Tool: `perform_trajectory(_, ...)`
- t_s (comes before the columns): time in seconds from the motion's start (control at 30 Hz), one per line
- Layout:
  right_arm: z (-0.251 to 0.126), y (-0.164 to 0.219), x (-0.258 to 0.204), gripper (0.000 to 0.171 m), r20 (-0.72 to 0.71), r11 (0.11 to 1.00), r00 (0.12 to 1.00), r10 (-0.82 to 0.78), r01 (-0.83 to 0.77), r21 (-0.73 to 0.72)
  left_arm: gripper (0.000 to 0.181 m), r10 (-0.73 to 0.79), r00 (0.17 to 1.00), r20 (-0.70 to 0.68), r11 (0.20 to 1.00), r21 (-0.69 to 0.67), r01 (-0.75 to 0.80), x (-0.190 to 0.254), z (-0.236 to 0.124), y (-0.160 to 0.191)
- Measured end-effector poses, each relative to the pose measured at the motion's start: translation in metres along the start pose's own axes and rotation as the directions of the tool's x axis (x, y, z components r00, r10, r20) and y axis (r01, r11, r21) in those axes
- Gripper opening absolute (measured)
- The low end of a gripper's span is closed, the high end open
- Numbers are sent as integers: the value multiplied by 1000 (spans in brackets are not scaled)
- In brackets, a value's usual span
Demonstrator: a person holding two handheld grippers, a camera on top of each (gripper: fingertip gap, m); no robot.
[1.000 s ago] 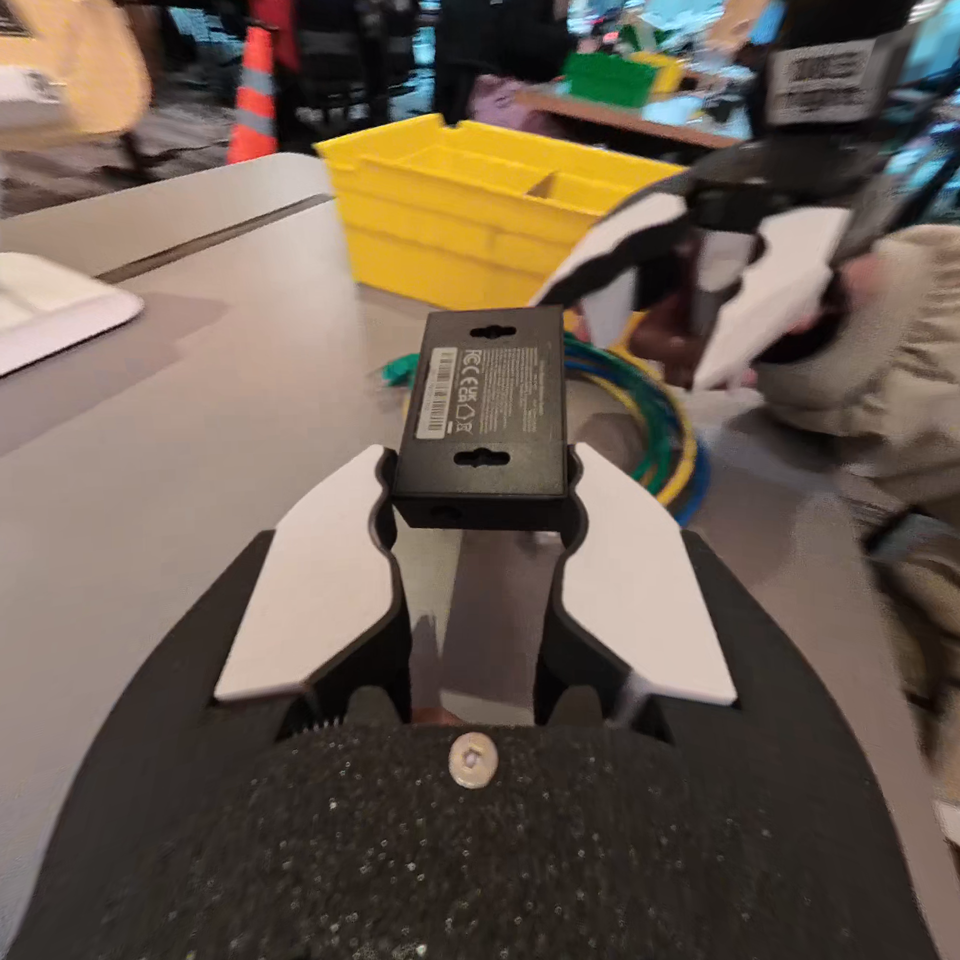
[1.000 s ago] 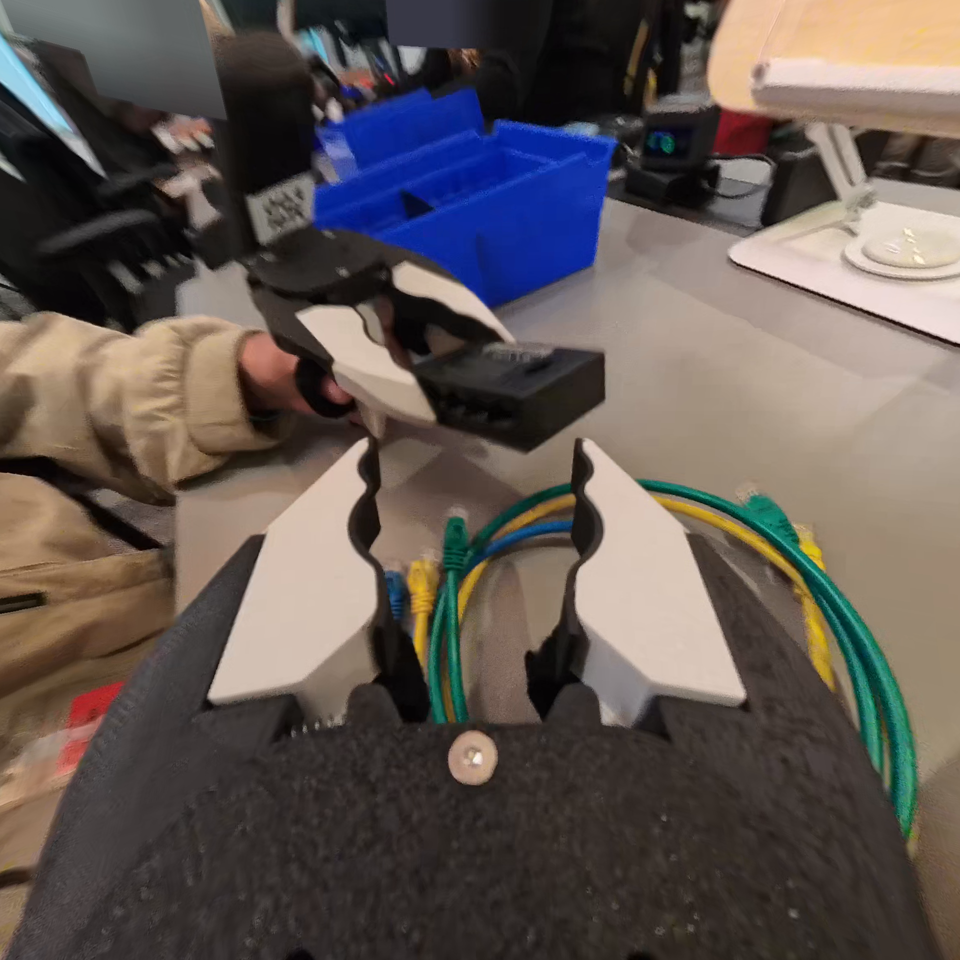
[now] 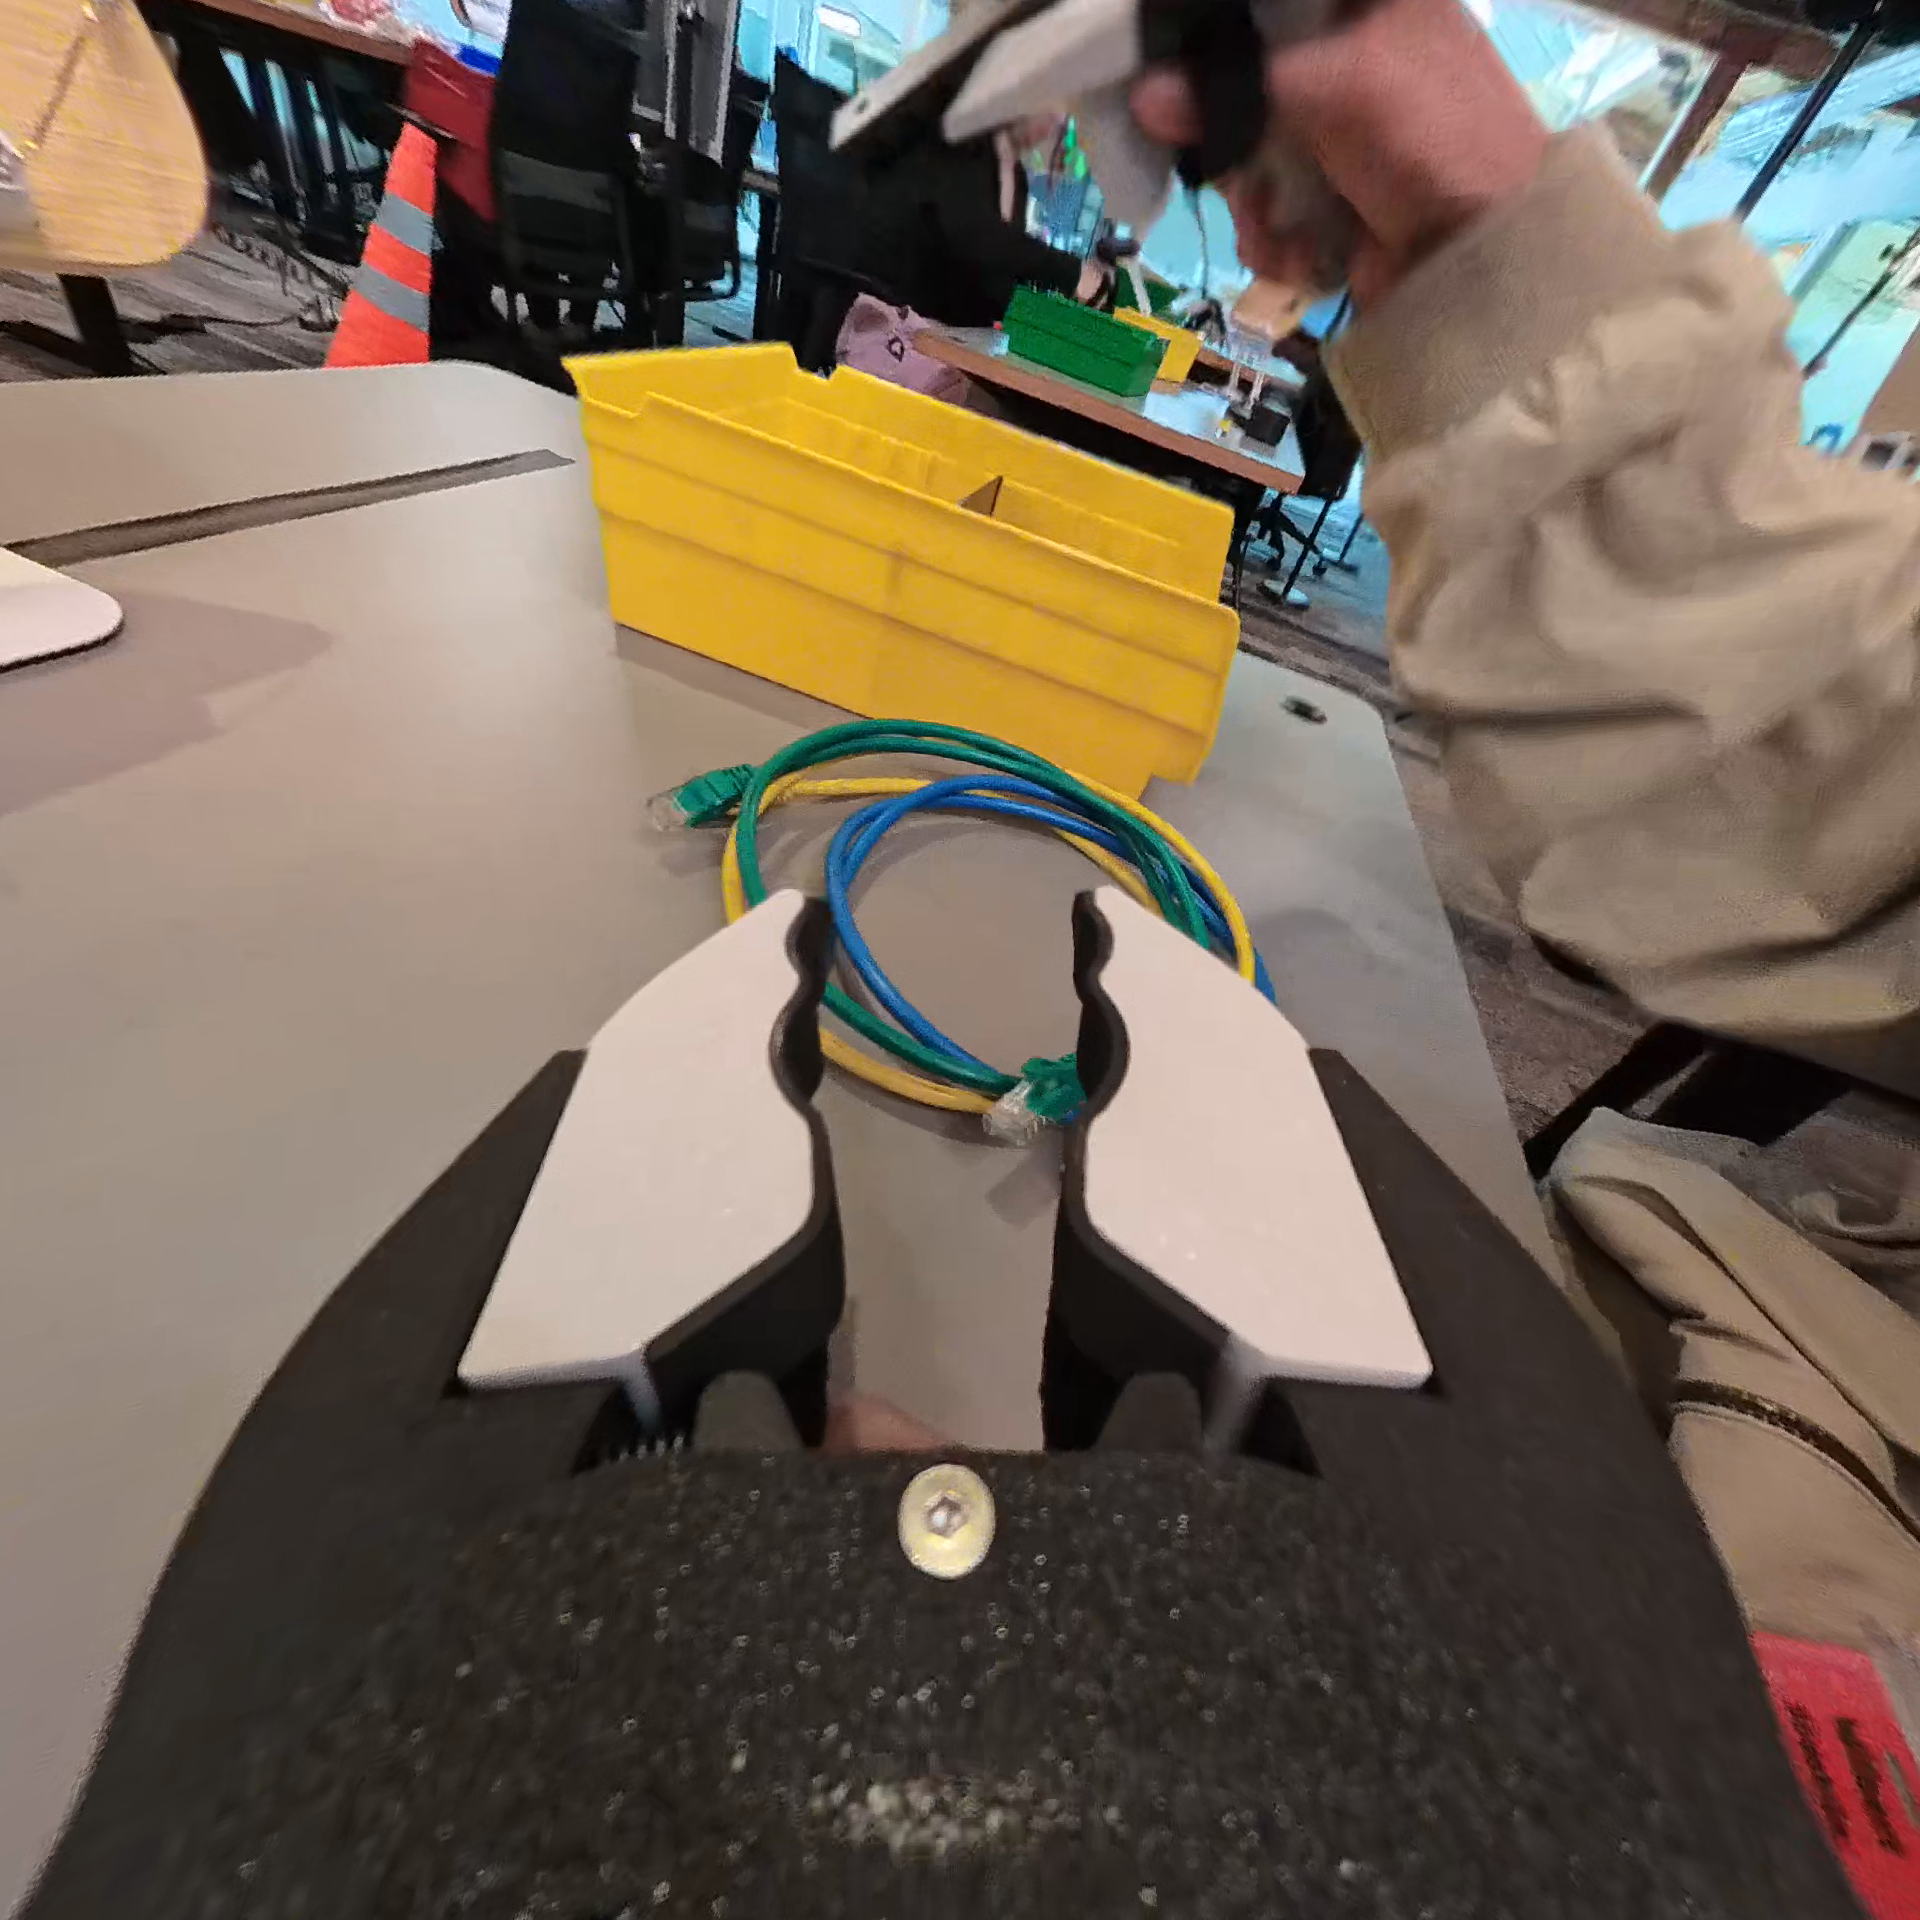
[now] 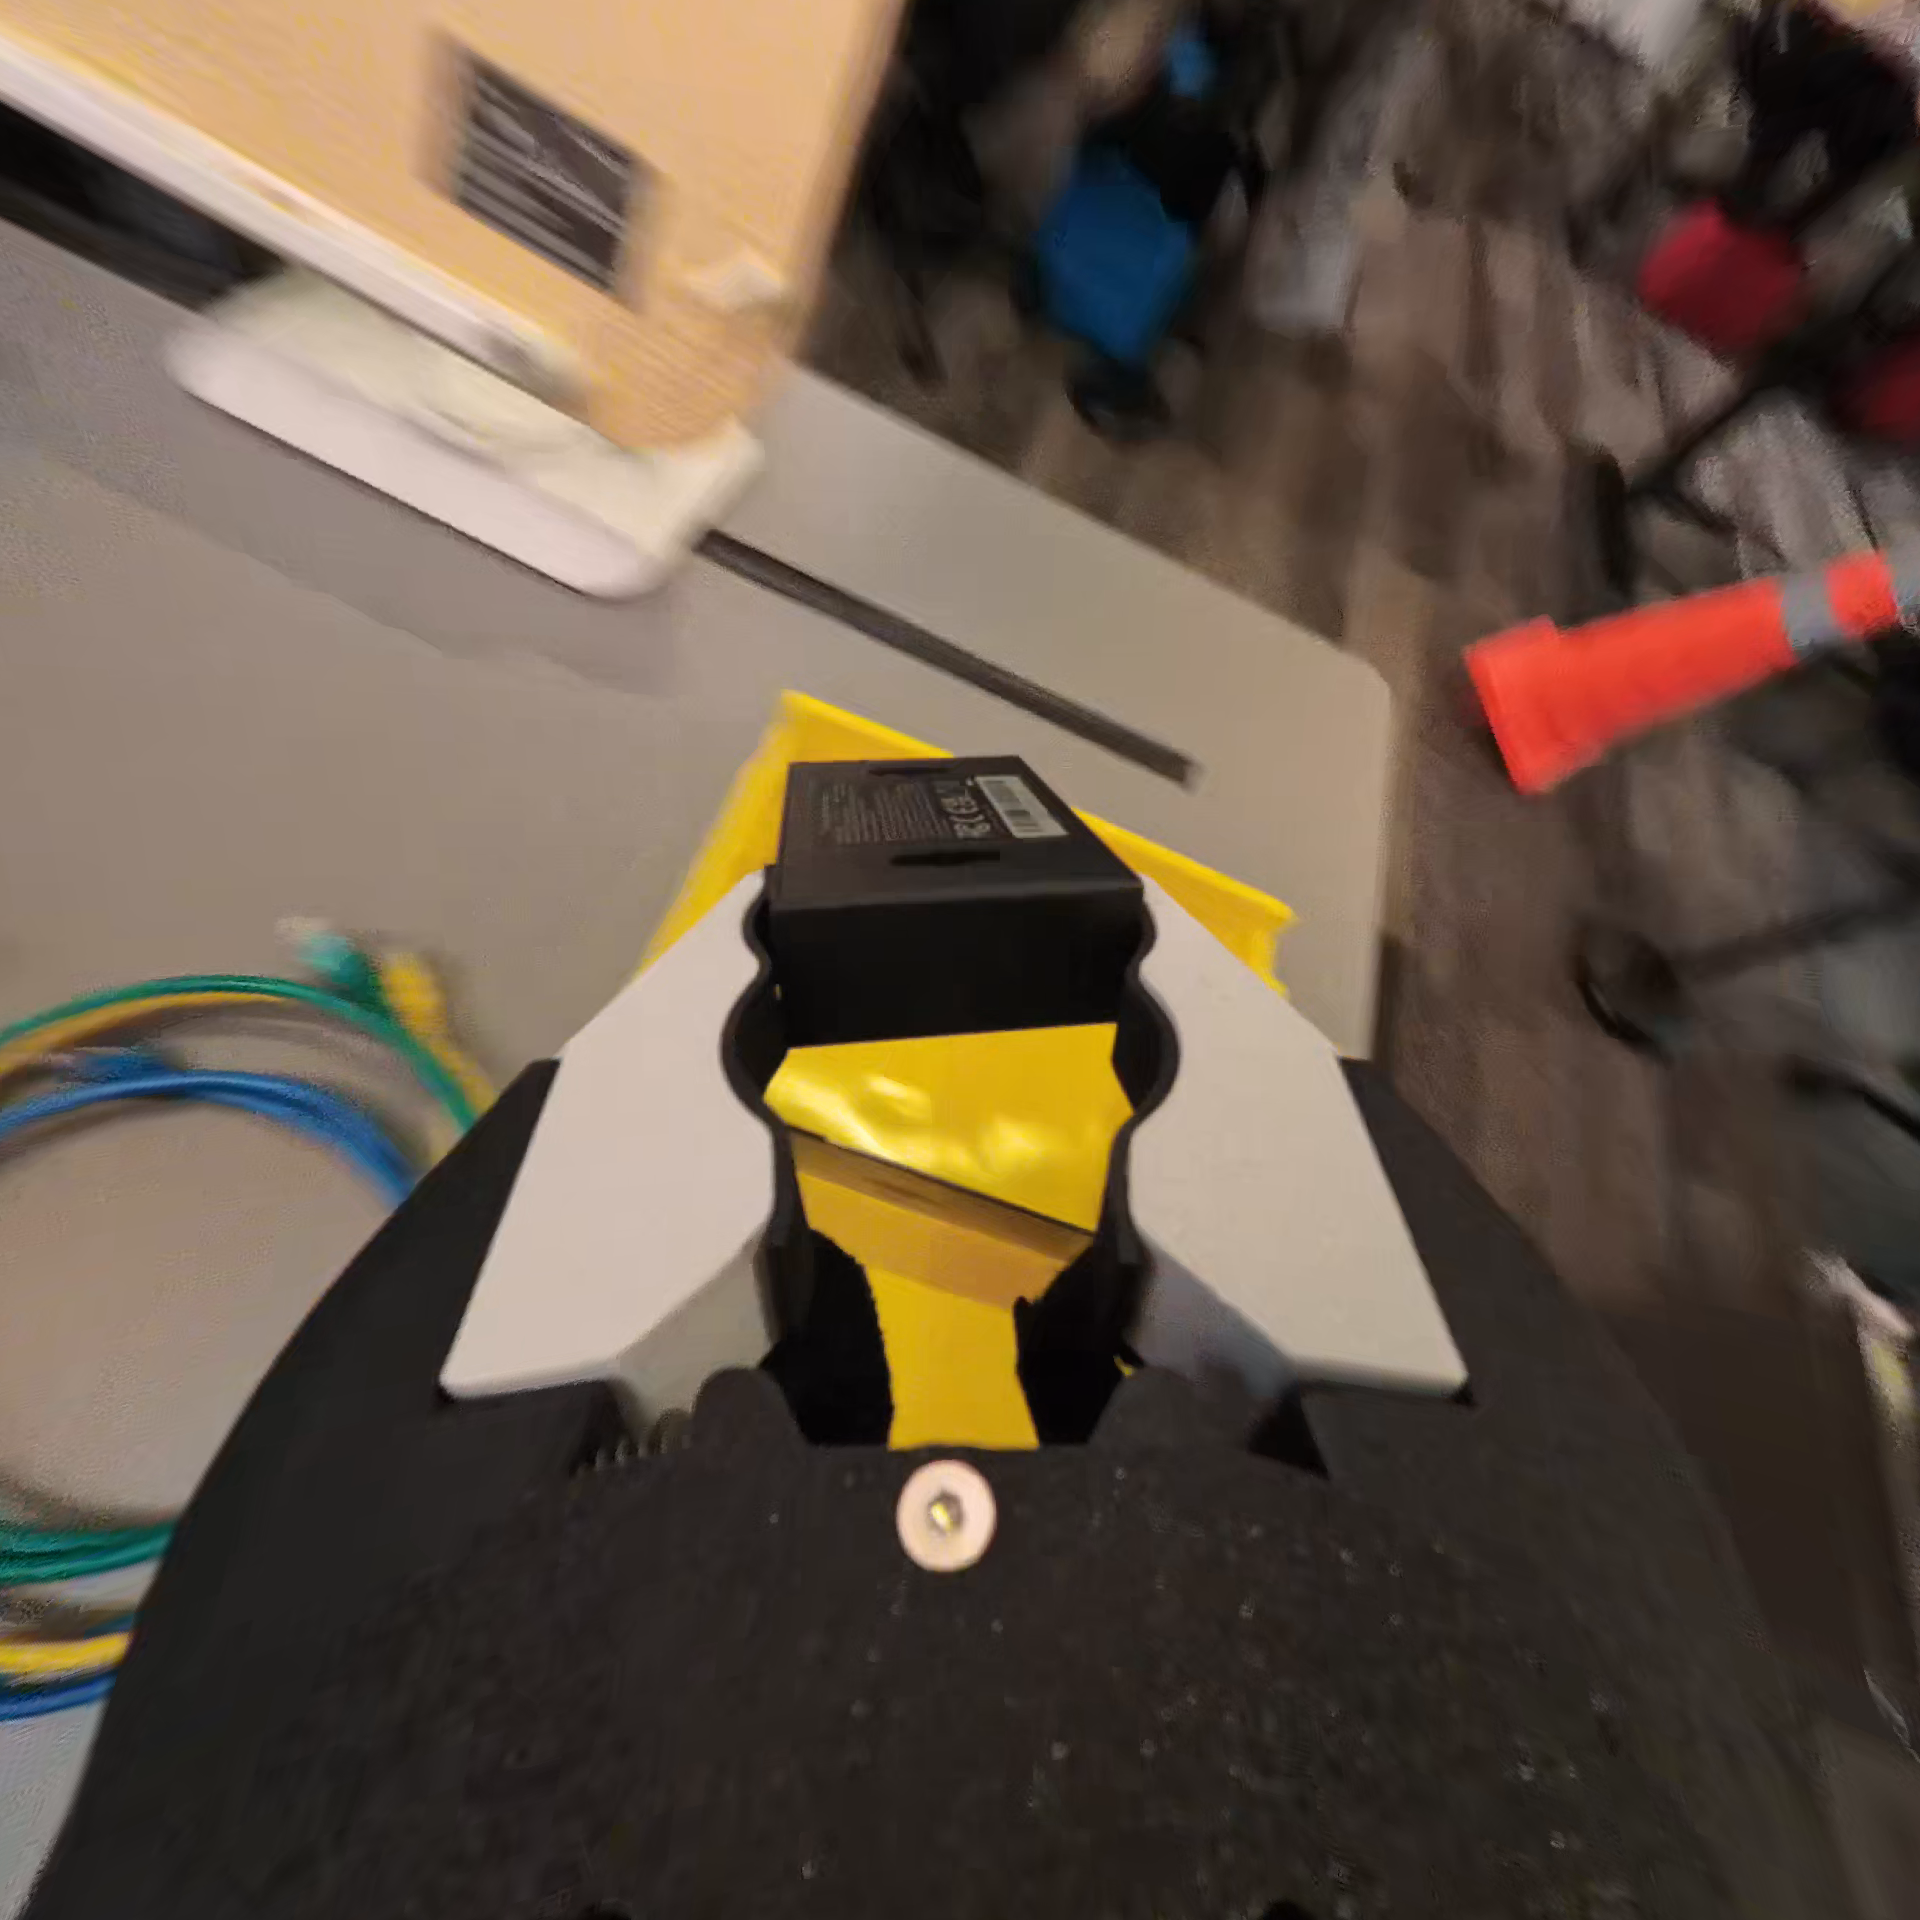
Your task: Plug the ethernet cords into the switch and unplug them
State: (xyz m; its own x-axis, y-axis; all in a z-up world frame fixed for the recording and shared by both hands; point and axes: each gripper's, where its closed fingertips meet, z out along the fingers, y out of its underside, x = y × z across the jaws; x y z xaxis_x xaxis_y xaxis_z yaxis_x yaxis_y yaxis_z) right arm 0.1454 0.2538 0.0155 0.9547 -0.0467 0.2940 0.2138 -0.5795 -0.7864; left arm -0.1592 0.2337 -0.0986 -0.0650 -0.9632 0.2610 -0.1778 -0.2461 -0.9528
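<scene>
Switch (image 4: 951, 894) has passed from the left gripper (image 3: 940, 914) to the right gripper (image 4: 951, 935) since the earlier frame. Left gripper now empty, jaws apart, low over the grey table (image 3: 312, 935) above the coiled cords (image 3: 997, 883) (green, yellow, blue). One green plug (image 3: 1044, 1091) lies between its fingers, untouched. Right gripper clamps the black switch at its fingertips, label side up, held in the air above the yellow bin (image 4: 935, 1122). Right wrist view is motion-blurred. No cord plugged into the switch. Orange cone (image 4: 1662, 675) on the floor beyond the table.
</scene>
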Motion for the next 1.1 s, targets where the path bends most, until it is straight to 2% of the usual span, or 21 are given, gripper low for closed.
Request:
perform_trajectory(0.07,33,22,34,62,-3,975,1000,27,-27,-219,44,29,1000,11,999,-26,-28,1,2,5)
perform_trajectory(0.17,82,65,43,62,90,861,991,98,-39,-506,44,56,998,12,998,-42,-56,4,3,8)
perform_trajectory(0.27,112,97,31,62,146,773,978,146,-20,-634,43,50,999,21,998,-35,-50,2,1,7)
perform_trajectory(0.47,129,132,16,63,168,672,982,87,66,-737,42,33,999,38,999,-22,-32,-3,-3,5)
perform_trajectory(0.73,132,129,15,63,142,673,986,87,47,-738,42,80,996,47,996,-45,-78,-1,2,8)
perform_trajectory(0.83,135,123,14,65,140,718,989,49,62,-693,42,73,996,53,997,-39,-71,-2,0,7)
perform_trajectory(0.87,134,116,14,73,136,752,990,35,63,-657,42,70,996,57,997,-36,-68,-3,-1,7)
perform_trajectory(0.97,113,75,13,74,107,874,994,30,26,-486,42,64,995,73,998,-26,-63,-6,-5,6)
perform_trajectory(1.1,35,23,-18,72,63,981,997,-53,64,-185,42,60,995,83,998,-18,-59,-9,-6,4)
